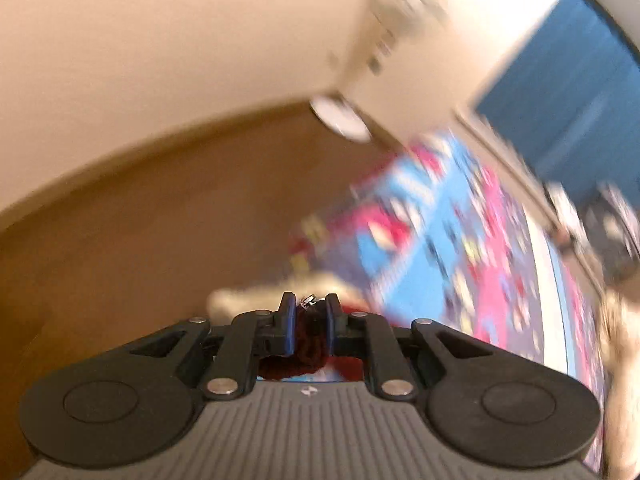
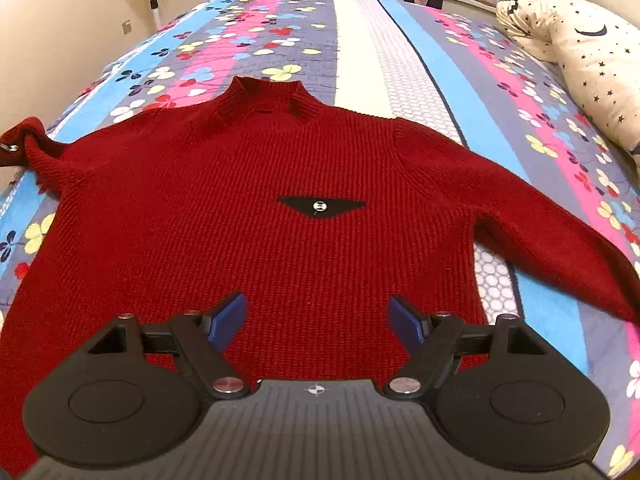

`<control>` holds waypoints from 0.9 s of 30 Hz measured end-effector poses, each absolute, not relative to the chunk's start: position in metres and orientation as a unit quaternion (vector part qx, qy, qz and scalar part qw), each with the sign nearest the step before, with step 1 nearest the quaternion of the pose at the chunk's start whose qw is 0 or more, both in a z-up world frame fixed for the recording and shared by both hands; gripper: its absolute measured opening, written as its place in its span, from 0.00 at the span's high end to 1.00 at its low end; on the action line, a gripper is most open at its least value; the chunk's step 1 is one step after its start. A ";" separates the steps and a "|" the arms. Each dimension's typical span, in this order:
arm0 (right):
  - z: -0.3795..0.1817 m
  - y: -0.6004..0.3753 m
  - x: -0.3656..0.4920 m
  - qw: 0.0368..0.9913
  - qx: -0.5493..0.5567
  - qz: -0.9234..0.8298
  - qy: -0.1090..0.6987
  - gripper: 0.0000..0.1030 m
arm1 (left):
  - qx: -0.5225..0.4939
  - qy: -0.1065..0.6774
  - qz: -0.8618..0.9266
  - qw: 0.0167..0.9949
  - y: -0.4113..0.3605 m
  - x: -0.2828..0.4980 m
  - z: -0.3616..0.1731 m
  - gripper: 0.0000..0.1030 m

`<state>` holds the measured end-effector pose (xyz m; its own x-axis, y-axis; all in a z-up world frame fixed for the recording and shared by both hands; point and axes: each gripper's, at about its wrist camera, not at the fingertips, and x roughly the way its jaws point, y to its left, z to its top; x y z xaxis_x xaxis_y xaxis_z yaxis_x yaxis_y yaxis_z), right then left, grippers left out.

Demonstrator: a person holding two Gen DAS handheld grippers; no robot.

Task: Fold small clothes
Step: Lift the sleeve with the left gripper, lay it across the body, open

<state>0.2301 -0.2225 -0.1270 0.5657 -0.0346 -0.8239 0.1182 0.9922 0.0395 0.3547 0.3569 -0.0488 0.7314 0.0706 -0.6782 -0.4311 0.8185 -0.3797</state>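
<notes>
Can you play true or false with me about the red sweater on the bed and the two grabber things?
1. The red sweater lies front up on the flowery bedspread. True.
2. The right gripper is squeezing the sweater. False: its jaws stand open above it.
3. The left gripper has dark red knit between its jaws. True.
4. The black patch is on the collar. False: it is on the chest.
5. A star-print pillow lies beside the sweater's sleeve. True.
</notes>
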 end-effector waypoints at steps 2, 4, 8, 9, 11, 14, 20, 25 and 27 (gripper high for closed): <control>-0.129 -0.218 0.231 0.883 0.041 -0.039 0.467 0.23 | -0.268 0.319 0.179 0.891 0.378 0.361 -0.033 0.87; -0.130 -0.213 0.232 0.881 0.036 -0.035 0.471 0.23 | -0.281 0.297 0.214 0.887 0.400 0.364 -0.030 0.82; -0.133 -0.206 0.233 0.877 0.031 -0.029 0.479 0.23 | -0.311 0.318 0.250 0.860 0.423 0.372 -0.053 0.24; -0.133 -0.205 0.233 0.876 0.029 -0.028 0.480 0.23 | -0.318 0.321 0.258 0.854 0.423 0.367 -0.063 0.14; -0.132 -0.203 0.233 0.877 0.026 -0.026 0.480 0.23 | -0.333 0.329 0.254 0.846 0.420 0.358 -0.084 0.11; -0.133 -0.200 0.235 0.876 0.022 -0.023 0.481 0.23 | -0.362 0.364 0.234 0.826 0.412 0.344 -0.128 0.11; -0.133 -0.192 0.235 0.876 0.013 -0.014 0.482 0.23 | -0.438 0.411 0.190 0.776 0.394 0.312 -0.207 0.11; -0.132 -0.185 0.233 0.877 -0.001 -0.006 0.480 0.23 | -0.461 0.413 0.164 0.768 0.380 0.327 -0.227 0.11; -0.130 -0.182 0.232 0.879 -0.009 -0.003 0.477 0.23 | -0.485 0.407 0.153 0.758 0.382 0.335 -0.234 0.11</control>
<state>0.2316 -0.1824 -0.1304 0.5450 -0.0145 -0.8383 -0.0029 0.9998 -0.0192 0.3350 0.3822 -0.2343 0.6218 -0.1630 -0.7660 -0.6274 0.4818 -0.6118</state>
